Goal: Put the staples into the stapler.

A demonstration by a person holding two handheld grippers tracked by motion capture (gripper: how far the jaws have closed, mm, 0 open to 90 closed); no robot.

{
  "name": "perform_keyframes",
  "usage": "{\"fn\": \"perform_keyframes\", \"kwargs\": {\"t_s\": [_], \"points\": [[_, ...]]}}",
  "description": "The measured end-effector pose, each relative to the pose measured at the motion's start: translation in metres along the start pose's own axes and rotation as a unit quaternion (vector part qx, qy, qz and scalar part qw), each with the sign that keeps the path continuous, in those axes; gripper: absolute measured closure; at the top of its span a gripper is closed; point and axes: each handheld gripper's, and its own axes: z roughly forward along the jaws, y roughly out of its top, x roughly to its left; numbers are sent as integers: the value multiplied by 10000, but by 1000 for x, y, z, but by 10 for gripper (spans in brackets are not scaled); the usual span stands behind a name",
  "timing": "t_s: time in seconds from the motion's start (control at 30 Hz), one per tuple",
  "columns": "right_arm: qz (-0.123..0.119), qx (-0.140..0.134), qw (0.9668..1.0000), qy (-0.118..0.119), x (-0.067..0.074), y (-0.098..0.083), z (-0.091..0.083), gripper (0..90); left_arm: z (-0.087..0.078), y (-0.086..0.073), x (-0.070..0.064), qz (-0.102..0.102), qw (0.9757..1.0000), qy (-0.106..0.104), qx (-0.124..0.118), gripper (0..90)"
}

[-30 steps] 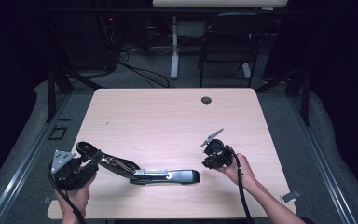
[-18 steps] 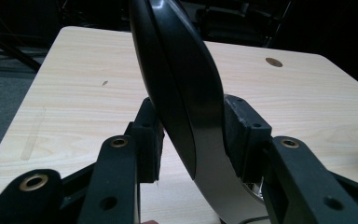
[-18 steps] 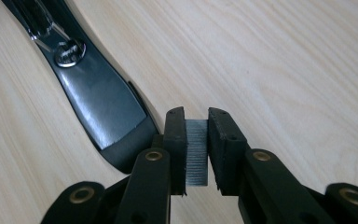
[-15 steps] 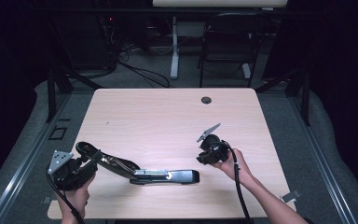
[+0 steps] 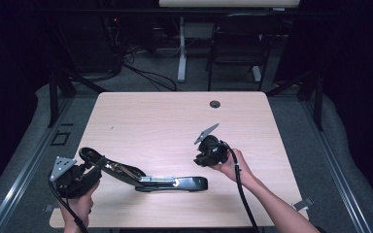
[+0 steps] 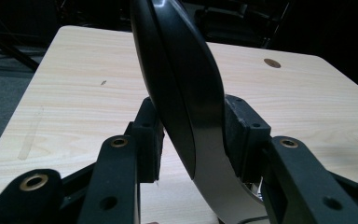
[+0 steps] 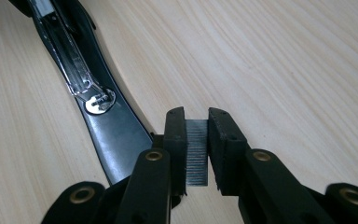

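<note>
A black stapler [image 5: 175, 183] lies swung open near the front of the table, its metal staple channel [image 7: 65, 51] facing up. My left gripper [image 5: 85, 172] is at the front left, shut on the stapler's curved black top arm [image 6: 182, 84], which stands up between the pads. To the right of the stapler, just above the table, my right gripper [image 5: 206, 154] is shut on a grey strip of staples [image 7: 196, 151]. In the right gripper view the stapler's black base [image 7: 114, 135] is just left of the jaws.
The light wooden table [image 5: 175, 121] has a round cable hole [image 5: 215, 104] near its far edge. A chair [image 5: 235, 43] and a desk leg [image 5: 181, 48] stand beyond it on the dark floor.
My right gripper has moved a little left and up with the staple strip, closer to the stapler. The left gripper and stapler have stayed put.
</note>
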Motion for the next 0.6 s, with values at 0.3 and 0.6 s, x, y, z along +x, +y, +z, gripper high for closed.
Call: {"fn": "perform_keyframes", "kwargs": {"t_s": [0.3,0.6], "points": [[-197,-6,9996,211,2,11,5,783,1,0,0,14,10000,13,-27,604],[-416,-8,9982,427,9,24,15,783,0,0,0,23,10000,14,-1,605]]}}
